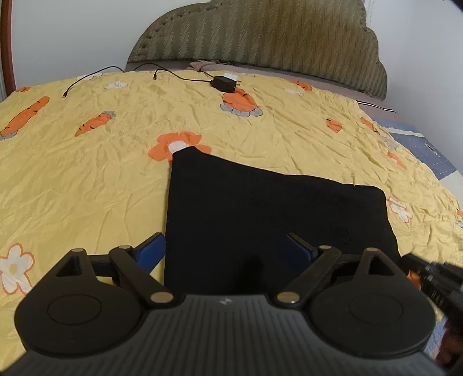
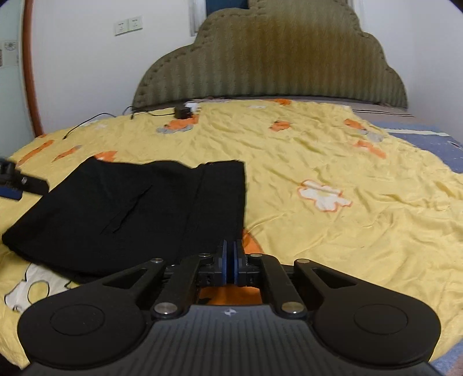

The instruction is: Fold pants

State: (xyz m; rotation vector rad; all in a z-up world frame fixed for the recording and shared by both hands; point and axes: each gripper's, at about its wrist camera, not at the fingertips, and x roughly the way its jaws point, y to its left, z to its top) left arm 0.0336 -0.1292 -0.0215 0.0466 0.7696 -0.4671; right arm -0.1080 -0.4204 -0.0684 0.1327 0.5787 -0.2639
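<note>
Left wrist view: the folded black cloth pants lie flat on the wrinkled yellow bedspread with orange carrot prints, the left gripper over their near edge, jaws wide apart. Right wrist view: the right gripper has its jaws together at the pants' near right corner; whether cloth is pinched, I cannot tell.

Yellow quilt w/ carrot & flower prints, creased, black charger + cables near far edge, green padded headboard behind, wall switches upper left
</note>
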